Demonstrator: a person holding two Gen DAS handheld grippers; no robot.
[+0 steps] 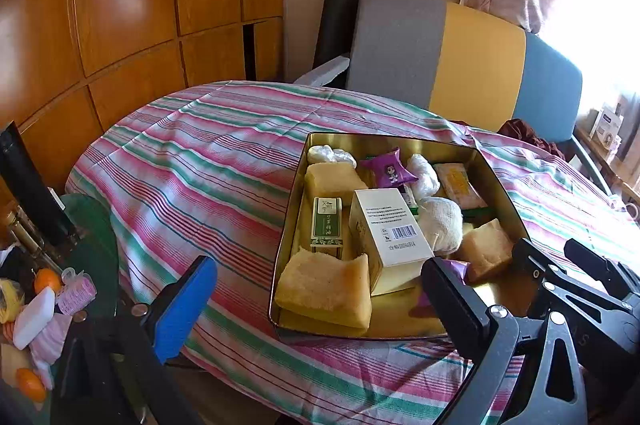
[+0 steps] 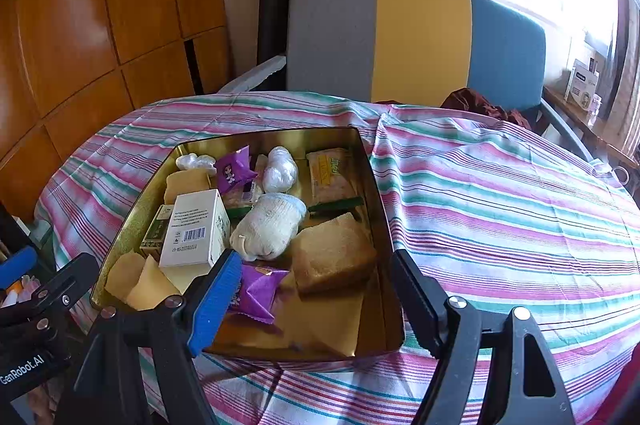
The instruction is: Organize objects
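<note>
A gold tin tray (image 1: 384, 140) (image 2: 382, 181) sits on the striped tablecloth, filled with several items: yellow sponges (image 1: 326, 289) (image 2: 334, 255), a white box with a barcode (image 1: 390, 225) (image 2: 196, 229), a green-labelled box (image 1: 327, 223), purple snack packets (image 1: 387, 169) (image 2: 258, 291), a white sock ball (image 1: 440, 225) (image 2: 270, 227) and plastic-wrapped bundles (image 2: 281, 175). My left gripper (image 1: 316, 309) is open and empty over the tray's near left edge. My right gripper (image 2: 316, 299) is open and empty over the tray's near edge.
A grey, yellow and blue chair back (image 1: 460, 61) (image 2: 416, 41) stands behind the table. A wooden wardrobe (image 1: 120, 5) fills the left. A side table at lower left holds oranges (image 1: 47, 280), a pink roll (image 1: 78, 295) and a white block (image 1: 34, 317).
</note>
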